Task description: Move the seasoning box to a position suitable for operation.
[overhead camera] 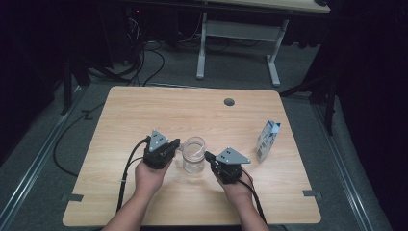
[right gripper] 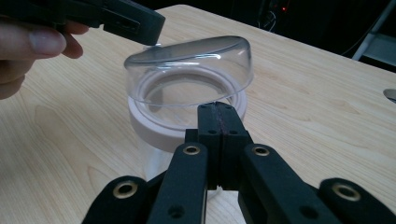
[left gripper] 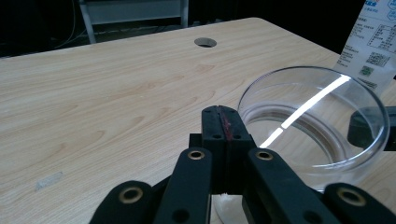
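The jar (overhead camera: pixel 193 155) between the two pairs of jaws is clear, glossy and smooth, with a bright reflection across its rim. Under the rim sits a matt white ring (right gripper: pixel 154 128), like plastic. The jaws are matt black plastic with brass-coloured rivets. The desk (overhead camera: pixel 144 110) is pale wood-grain, smooth. Right of the jaws, the carton (overhead camera: pixel 267 139) is printed paperboard.

A clear jar (overhead camera: pixel 193 155) stands between both tools; a carton (overhead camera: pixel 267 140) blocks beyond the right tool (overhead camera: pixel 210 156); bare table (overhead camera: pixel 144 110) ahead.
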Tool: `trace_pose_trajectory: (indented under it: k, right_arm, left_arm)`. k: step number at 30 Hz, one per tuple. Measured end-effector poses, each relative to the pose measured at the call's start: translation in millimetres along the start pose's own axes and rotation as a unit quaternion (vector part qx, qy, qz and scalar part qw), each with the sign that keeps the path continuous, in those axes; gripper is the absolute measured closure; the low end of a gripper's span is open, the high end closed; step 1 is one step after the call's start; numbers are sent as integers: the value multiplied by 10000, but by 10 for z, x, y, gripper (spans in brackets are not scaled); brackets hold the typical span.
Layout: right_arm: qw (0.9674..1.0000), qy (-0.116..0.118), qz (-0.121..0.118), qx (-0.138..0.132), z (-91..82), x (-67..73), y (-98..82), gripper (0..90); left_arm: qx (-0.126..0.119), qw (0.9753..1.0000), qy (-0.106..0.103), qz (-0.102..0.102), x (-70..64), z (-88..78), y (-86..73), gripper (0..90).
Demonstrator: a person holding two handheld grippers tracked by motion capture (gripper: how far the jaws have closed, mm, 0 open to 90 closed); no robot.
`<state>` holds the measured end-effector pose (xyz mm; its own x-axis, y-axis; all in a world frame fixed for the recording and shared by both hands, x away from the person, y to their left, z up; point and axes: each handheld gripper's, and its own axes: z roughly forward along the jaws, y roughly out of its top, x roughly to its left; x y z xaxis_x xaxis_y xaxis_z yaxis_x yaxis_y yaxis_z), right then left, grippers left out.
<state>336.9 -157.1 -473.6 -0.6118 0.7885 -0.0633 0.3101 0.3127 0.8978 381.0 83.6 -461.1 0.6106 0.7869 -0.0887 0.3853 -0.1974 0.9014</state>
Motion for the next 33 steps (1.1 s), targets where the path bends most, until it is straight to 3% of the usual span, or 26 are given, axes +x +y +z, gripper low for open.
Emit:
trace_pose_trajectory:
  k: [5,9,18,33]
  right_arm:
    - [10000,18,4,-44,-7,11,18,900]
    - [10000,37,28,-65,-13,13,20,900]
    - [10000,31,-11,-50,-12,45,27,900]
    - [9999,77,-28,-107,-38,69,54,900]
  left_arm:
    - [-127,9998,-117,-85,-27,-93,-61,900]
    - [-146,9997,-176,-72,-91,-216,-229,900]
    - [-76,9992,-383,-120,-226,-232,-434,900]
    - [-137,9978,-636,-87,-432,-157,-386,900]
